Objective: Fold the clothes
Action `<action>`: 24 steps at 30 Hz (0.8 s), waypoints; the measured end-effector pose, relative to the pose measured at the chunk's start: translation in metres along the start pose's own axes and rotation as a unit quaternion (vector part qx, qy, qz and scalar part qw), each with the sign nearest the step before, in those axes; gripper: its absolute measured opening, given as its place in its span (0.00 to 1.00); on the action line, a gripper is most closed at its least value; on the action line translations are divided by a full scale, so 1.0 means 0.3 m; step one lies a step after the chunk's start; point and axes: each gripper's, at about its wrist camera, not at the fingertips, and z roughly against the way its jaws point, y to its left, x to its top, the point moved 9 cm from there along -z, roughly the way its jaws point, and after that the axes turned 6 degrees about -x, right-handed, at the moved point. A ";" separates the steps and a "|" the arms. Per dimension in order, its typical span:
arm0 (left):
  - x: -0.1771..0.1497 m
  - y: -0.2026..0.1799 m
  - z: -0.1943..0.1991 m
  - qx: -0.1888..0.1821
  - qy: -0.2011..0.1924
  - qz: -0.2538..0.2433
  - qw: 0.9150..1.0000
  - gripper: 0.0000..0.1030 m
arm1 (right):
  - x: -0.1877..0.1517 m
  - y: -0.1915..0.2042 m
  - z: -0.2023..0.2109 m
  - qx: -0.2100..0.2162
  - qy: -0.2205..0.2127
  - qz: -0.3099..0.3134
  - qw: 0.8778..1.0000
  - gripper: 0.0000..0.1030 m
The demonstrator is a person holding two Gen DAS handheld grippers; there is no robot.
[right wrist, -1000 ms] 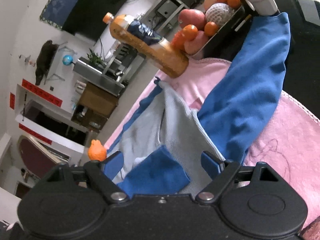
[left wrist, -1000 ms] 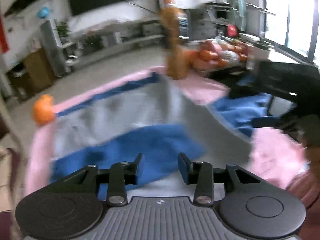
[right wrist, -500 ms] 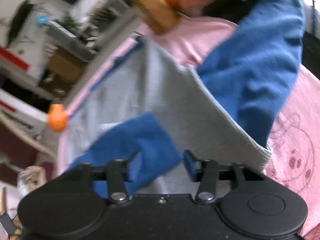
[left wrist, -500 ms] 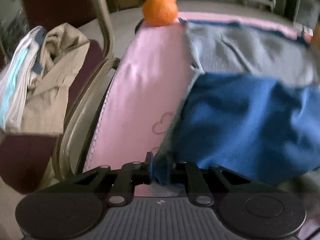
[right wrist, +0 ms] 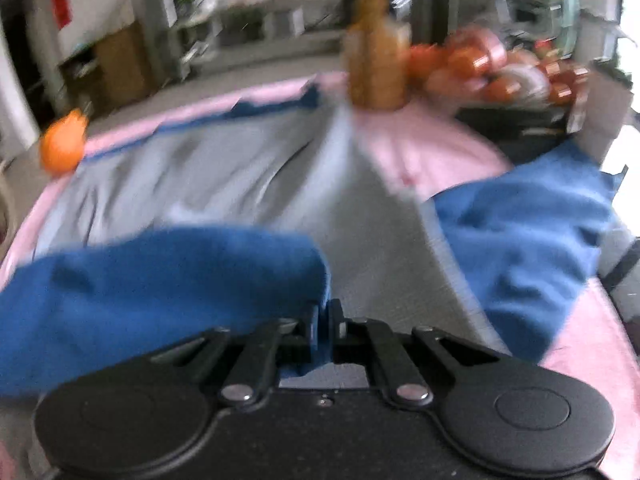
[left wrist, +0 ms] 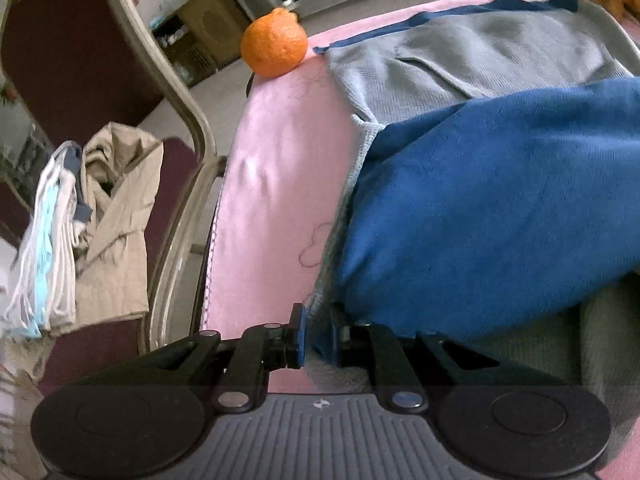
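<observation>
Gripping both ends: left gripper (left wrist: 316,334) jaws clamped on the sweater (left wrist: 460,80) hem, right gripper (right wrist: 324,322) jaws just closed, pinching its folded blue sleeve (right wrist: 160,280). Sweater lies spread on the pink-covered surface (left wrist: 276,168), orange (left wrist: 274,43) at the corner.

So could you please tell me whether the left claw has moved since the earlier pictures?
Yes. The left claw swung toward the sweater's near-left corner; the orange, once far left, now sits top centre. It has closed on the hem.
</observation>
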 end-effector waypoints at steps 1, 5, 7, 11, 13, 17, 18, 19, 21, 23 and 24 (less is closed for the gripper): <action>-0.002 -0.008 0.002 0.006 -0.002 -0.008 1.000 0.09 | -0.008 -0.007 -0.013 0.000 0.012 -0.002 1.000 0.04; -0.008 -0.015 0.010 0.025 -0.006 -0.028 0.999 0.09 | -0.027 -0.033 -0.042 -0.005 0.046 -0.008 0.999 0.22; -0.008 0.012 0.037 0.014 -0.012 -0.005 1.000 0.13 | -0.015 -0.046 -0.021 -0.012 0.039 -0.012 0.999 0.52; 0.031 0.076 0.143 -0.062 -0.074 0.077 0.992 0.25 | 0.041 -0.115 0.075 0.027 0.008 -0.088 0.996 0.61; 0.071 0.081 0.143 -0.081 -0.086 0.097 0.988 0.26 | 0.073 -0.139 0.092 0.065 0.005 -0.131 0.989 0.61; 0.133 0.058 0.103 -0.091 -0.084 0.106 0.987 0.24 | 0.118 -0.116 0.032 0.121 0.035 -0.168 0.978 0.21; 0.140 0.038 0.084 -0.086 -0.076 0.098 0.989 0.24 | 0.116 -0.094 0.012 0.133 0.043 -0.165 0.976 0.21; 0.138 0.006 0.060 -0.085 -0.063 0.084 0.991 0.24 | 0.114 -0.072 -0.008 0.144 0.052 -0.162 0.975 0.21; 0.118 -0.064 0.026 -0.086 -0.039 0.053 0.994 0.25 | 0.086 0.002 -0.046 0.180 0.084 -0.148 0.969 0.22; 0.101 -0.107 0.022 -0.063 -0.043 0.007 0.997 0.25 | 0.041 0.050 -0.084 0.191 0.118 -0.140 0.964 0.22; 0.093 -0.129 0.020 -0.051 -0.046 -0.016 0.997 0.25 | 0.018 0.072 -0.103 0.196 0.135 -0.136 0.962 0.21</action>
